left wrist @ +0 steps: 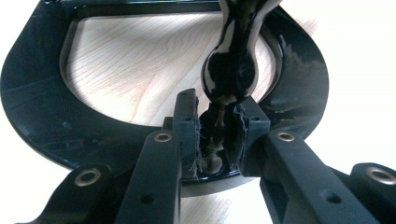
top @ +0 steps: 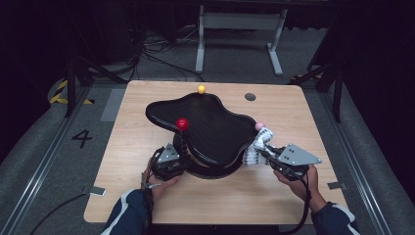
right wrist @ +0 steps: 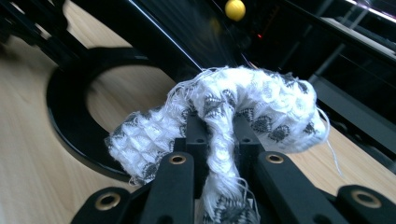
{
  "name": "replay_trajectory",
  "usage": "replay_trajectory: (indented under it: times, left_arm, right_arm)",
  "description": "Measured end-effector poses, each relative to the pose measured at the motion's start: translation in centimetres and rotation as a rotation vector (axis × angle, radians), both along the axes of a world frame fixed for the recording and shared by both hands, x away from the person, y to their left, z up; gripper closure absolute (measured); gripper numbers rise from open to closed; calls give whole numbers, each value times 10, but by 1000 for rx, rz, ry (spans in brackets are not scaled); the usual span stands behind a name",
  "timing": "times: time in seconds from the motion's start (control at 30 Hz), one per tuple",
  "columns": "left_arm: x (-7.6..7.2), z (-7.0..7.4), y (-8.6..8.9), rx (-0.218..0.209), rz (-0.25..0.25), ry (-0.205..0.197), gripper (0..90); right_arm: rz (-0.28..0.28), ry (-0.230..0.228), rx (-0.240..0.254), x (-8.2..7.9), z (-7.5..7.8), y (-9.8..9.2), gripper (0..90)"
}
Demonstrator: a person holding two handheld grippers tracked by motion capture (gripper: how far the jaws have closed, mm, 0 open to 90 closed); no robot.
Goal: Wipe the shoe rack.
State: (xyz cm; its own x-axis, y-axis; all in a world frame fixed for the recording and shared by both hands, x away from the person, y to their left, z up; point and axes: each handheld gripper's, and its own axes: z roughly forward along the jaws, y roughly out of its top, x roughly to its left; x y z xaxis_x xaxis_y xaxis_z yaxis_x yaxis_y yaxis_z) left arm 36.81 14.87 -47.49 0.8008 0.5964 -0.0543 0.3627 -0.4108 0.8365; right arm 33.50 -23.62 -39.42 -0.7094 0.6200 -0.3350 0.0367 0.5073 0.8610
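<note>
L gripper [top: 172,159] sits at the near-left side of the black stand; jaws pinch the thin black post [left wrist: 219,126] low down, pads pressed on both sides, just under a bulge in the post. That post rises to a red ball [top: 182,123]. R gripper [top: 274,159] is at the near-right side of the stand, jaws clamped on a white-and-grey knit cloth [right wrist: 224,116]; the cloth bunches over the jaw tips and hangs out both sides. In the high view the cloth's far end lies against the right rim of the black tray [top: 210,127], close to a pink ball [top: 259,126].

Edges & room: the tray is tilted, wavy-rimmed, set on a black ring base [right wrist: 70,107] w/ bare wood showing through the ring. The L gripper is touching the post, tight against the base. The R one is just off the tray's right rim. The table [top: 303,107] has open wood to the R gripper's right and along the near edge between the two hands; the far-right corner is bare apart from a small dark disc [top: 250,96]. A yellow ball [top: 201,89] stands at the tray's far rim.

Count: 2 grippers, 1 tray, 1 ring base, 3 balls (red, yellow, pink), 1 cloth, 1 disc.
</note>
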Motion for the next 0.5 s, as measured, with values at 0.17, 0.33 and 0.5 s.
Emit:
replay_trajectory:
  times: [0.17, 0.33, 0.5]
  left_arm:
    - [0, -1, -1, -8, -1, 8, 746]
    - [0, -2, -1, -15, -5, -3, 746]
    - [-1, -2, -1, -6, -5, -2, 746]
  right_arm:
    - [38, -28, -36, -1, 3, 14, 813]
    - [68, -39, -34, -3, 7, 21, 813]
    - [106, -62, -22, -9, 12, 27, 811]
